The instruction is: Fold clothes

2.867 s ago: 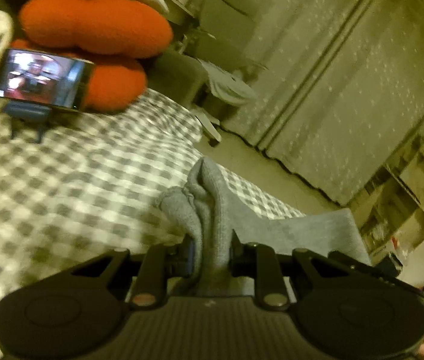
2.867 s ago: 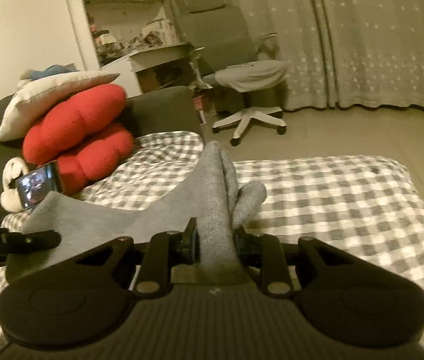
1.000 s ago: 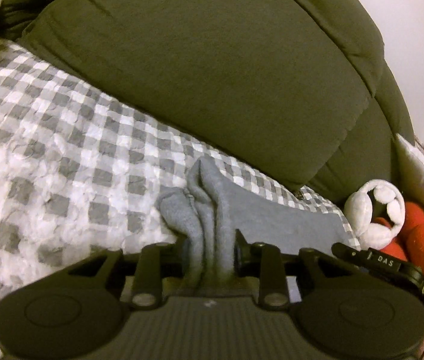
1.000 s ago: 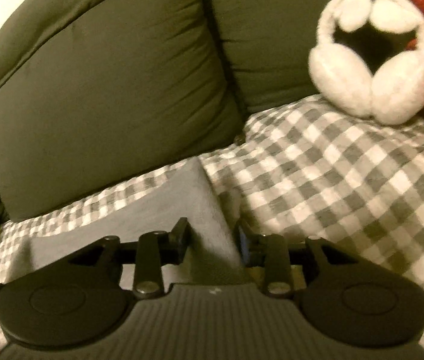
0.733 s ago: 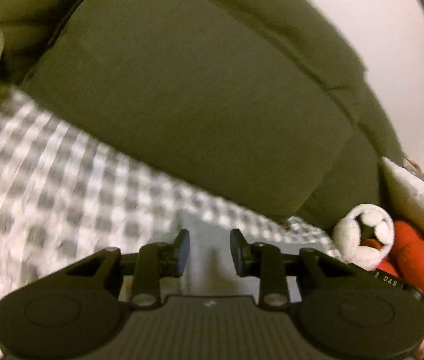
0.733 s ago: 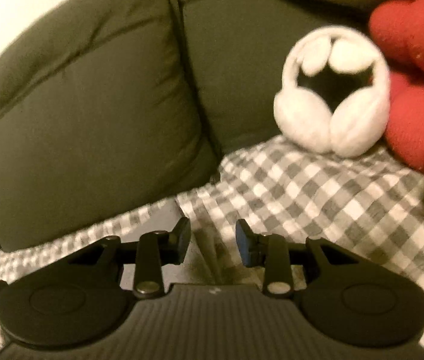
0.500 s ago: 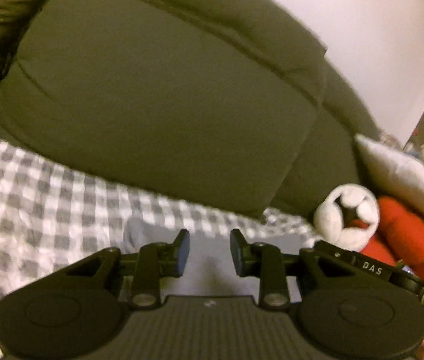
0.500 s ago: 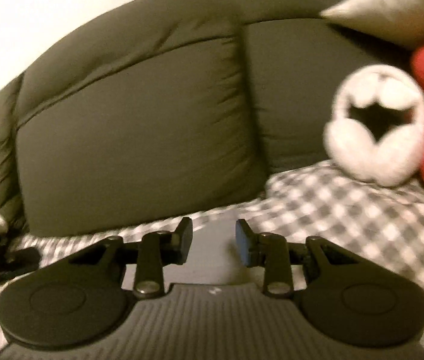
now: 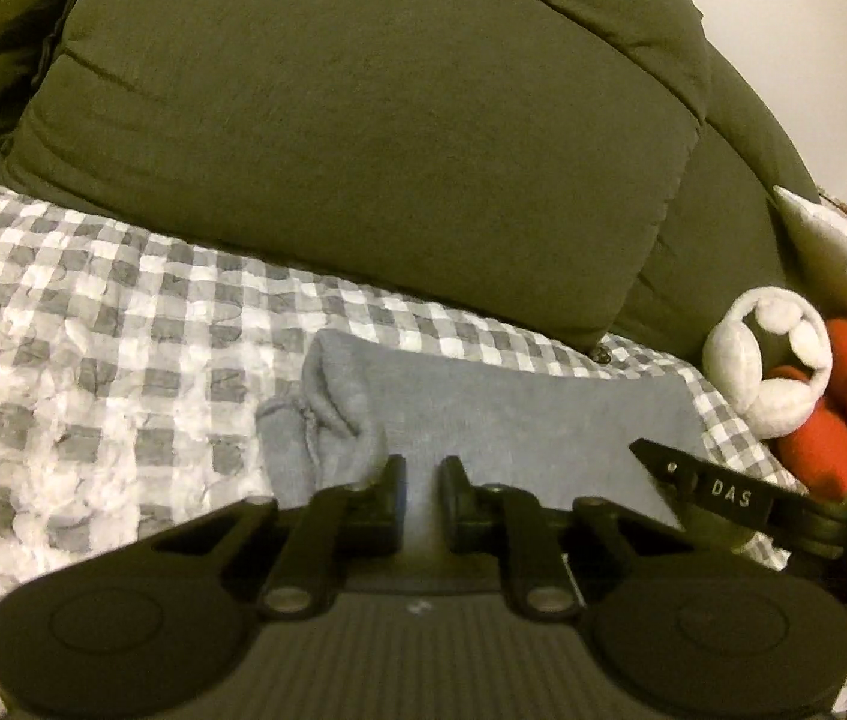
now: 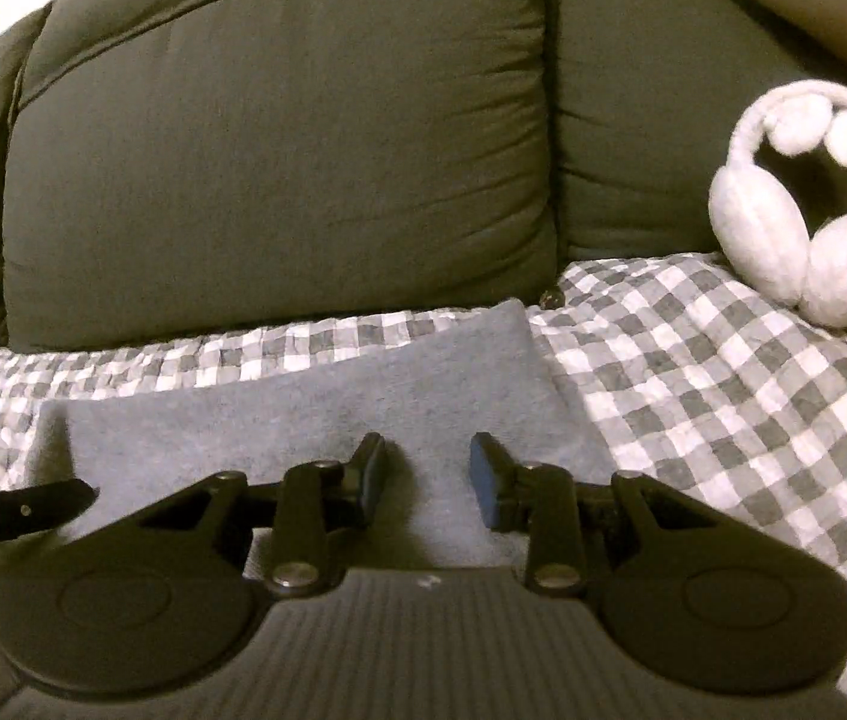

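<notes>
Grey garment (image 9: 501,414) lies flat on the checked bedcover (image 9: 93,330), in front of the dark green sofa cushion (image 9: 363,120). Its left end is bunched into a small rumpled lump (image 9: 321,420); the rest is spread smooth toward the right.

Left gripper (image 9: 422,480): jaws closing, gap narrow. Grey fabric shows through the gap behind the tips, but the pads do not appear to press on it; nothing is pinched. Tips sit just beside the bunched end.

Right gripper (image 10: 426,471): jaws parted with a moderate gap, nothing between the pads. It sits above the garment's (image 10: 303,414) right part, near the corner that points toward the cushion seam.

Each gripper shows at the edge of the other's view: the right one's black finger marked "DAS" (image 9: 723,495), the left one's dark finger (image 10: 15,510).

White earmuffs (image 10: 807,204) rest on the bedcover to the right, against a red plush (image 9: 843,408), well apart from the garment.
</notes>
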### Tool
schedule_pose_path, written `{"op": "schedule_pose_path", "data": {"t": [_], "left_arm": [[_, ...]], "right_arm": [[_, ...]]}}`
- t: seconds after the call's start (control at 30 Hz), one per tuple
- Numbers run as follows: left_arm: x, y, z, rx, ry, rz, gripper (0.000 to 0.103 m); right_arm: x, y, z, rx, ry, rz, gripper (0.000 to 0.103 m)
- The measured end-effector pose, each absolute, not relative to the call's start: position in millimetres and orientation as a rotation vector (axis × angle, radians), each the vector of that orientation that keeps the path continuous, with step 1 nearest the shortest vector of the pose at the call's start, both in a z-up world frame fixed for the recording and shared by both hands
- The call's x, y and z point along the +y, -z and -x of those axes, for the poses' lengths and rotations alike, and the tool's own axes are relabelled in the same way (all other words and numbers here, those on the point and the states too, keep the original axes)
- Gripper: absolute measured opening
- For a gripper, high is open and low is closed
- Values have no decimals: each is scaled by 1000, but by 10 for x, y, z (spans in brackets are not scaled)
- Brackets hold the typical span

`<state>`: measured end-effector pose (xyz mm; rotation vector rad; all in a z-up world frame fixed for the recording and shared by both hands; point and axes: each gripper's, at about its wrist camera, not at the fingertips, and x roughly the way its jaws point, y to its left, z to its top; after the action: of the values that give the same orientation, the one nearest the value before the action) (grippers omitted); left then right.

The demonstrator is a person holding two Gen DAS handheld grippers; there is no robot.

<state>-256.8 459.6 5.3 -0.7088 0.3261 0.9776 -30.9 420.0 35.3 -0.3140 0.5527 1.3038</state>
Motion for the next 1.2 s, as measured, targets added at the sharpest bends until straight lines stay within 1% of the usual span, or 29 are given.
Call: {"op": "schedule_pose_path", "data": {"t": [0.27,0.47,0.7,0.77,0.9,1.1,1.2], "left_arm": [[4360,-253,2598,354,-989,686,14],[4306,-192,2612,398,-978,703,14],[4236,-303,2793,408,-976,720,15],[4158,-299,2858,428,-983,713,15],[3990,-264,2962,464,-1002,696,17],[3797,-215,2911,499,-1025,658,17],[3684,-249,2829,502,-1047,633,22]], "right_arm": [[3887,-435,578,523,-1356,314,36],[3816,-420,716,553,-1346,354,36],[3698,-701,872,528,-1356,417,37],[3644,-758,951,520,-1355,442,37],[3499,-767,1064,516,-1345,483,41],[3197,-746,1070,520,-1323,474,41],[3084,-724,1044,523,-1337,459,41]]}}
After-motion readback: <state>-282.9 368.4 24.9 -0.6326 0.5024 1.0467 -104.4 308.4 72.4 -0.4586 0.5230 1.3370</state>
